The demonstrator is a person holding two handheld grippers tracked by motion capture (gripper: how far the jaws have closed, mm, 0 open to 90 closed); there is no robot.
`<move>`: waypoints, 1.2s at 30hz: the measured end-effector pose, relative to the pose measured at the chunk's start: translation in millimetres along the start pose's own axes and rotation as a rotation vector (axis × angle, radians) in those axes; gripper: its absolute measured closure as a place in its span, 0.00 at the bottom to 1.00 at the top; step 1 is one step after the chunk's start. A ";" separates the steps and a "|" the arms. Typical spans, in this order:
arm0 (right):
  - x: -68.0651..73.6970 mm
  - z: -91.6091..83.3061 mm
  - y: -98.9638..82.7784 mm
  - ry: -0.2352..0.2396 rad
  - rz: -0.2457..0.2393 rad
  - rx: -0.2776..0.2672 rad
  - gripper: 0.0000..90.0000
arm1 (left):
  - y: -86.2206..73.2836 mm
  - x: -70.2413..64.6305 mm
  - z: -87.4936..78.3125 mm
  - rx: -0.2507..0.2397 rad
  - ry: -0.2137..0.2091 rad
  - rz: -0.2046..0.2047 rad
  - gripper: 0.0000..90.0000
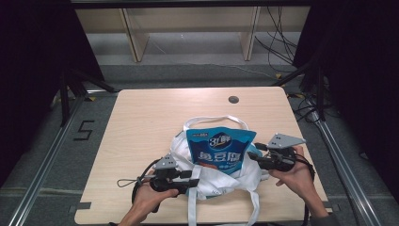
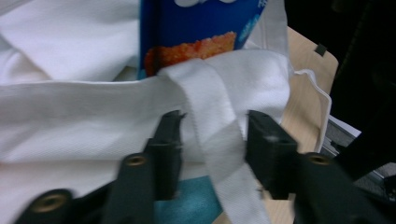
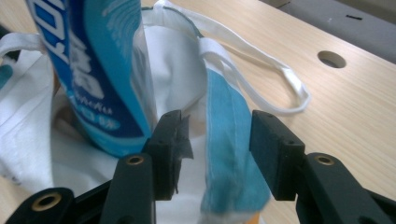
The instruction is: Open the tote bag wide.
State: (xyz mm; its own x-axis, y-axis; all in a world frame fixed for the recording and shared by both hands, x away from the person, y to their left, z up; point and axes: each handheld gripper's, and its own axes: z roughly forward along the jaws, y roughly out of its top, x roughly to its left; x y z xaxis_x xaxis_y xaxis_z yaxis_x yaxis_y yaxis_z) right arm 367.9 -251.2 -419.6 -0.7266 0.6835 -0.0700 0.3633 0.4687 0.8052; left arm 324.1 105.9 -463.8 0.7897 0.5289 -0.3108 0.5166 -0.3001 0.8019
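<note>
— What is seen on the bench [image 1: 141,122]?

— A white bag [image 1: 221,181] is laid near the front edge; a blue pouch [image 1: 220,150] is stood in its mouth, printed face toward the person. One strap [image 1: 214,121] is looped on the wood behind the pouch; two more are trailed off the front edge.

— How are the left tongs [image 1: 190,180] placed?

— They are held at the bag's left side, pointed right; in the left gripper view the jaws are spread, and a white strap [image 2: 219,135] is run between them — neither jaw is seen pressed on it; the pouch's blue and orange print [image 2: 196,32] is seen just beyond.

— And the right tongs [image 1: 251,156]?

— They are held at the bag's right side, pointed left, the hand [image 1: 294,176] wrapped beneath; in the right gripper view the jaws are spread, a teal-trimmed fold [image 3: 229,154] of the bag is stood between them, apart from the right-hand jaw; the pouch [image 3: 98,74] is just left of the left-hand jaw. A round hole [image 3: 331,59] is seen in the bench farther off.
</note>
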 end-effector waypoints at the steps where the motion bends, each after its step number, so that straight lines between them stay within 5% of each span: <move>1: -1.0 5.5 1.8 -0.001 -0.016 0.012 0.67 | -1.8 -0.9 1.4 0.004 -0.011 0.007 0.73; 5: -6.5 24.3 6.7 -0.013 -0.040 0.047 0.83 | -7.0 -8.3 2.1 0.021 0.012 0.061 0.84; 8: -11.6 29.4 10.3 -0.064 -0.071 0.068 0.97 | -12.4 -12.5 1.1 0.032 0.031 0.112 0.90; 9: -14.6 30.8 10.7 -0.079 -0.093 0.071 0.98 | -14.5 -13.3 -0.4 0.038 0.033 0.118 0.91; 14: -33.1 37.3 3.6 -0.133 -0.040 0.110 0.99 | -31.0 -15.0 -12.8 0.074 0.030 0.143 0.92; 15: -36.4 39.2 1.6 -0.144 -0.037 0.113 0.99 | -36.5 -13.1 -15.6 0.087 0.034 0.174 0.92; 17: -43.9 48.2 -4.7 -0.160 0.017 0.139 0.99 | -46.0 -12.3 -18.8 0.112 0.029 0.169 0.93; 23: -59.7 77.5 -20.4 -0.164 0.043 0.208 0.99 | -68.6 -12.0 -19.9 0.146 0.036 0.116 0.93; 26: -61.3 96.3 -29.5 -0.148 0.031 0.259 0.99 | -69.3 -13.1 -15.6 0.176 0.052 0.141 0.93; 31: -59.1 96.1 -29.2 -0.166 0.022 0.251 0.98 | -64.3 -9.5 -21.8 0.166 0.064 0.131 0.87; 34: -59.8 77.8 -19.5 -0.179 0.079 0.188 0.87 | -51.1 -13.0 -37.6 0.084 0.019 0.097 0.67; 36: -60.9 60.7 -12.1 -0.183 0.091 0.092 0.79 | -38.2 -16.0 -51.3 -0.001 -0.010 0.066 0.57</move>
State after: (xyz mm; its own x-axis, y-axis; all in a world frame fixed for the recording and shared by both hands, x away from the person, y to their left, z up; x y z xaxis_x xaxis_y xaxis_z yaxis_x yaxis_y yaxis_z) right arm 443.2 -264.5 -460.7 -0.5734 0.8116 -0.1117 0.4806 0.4437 0.7564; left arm 274.8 149.6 -463.3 0.8254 0.5001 -0.2622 0.4628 -0.3331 0.8215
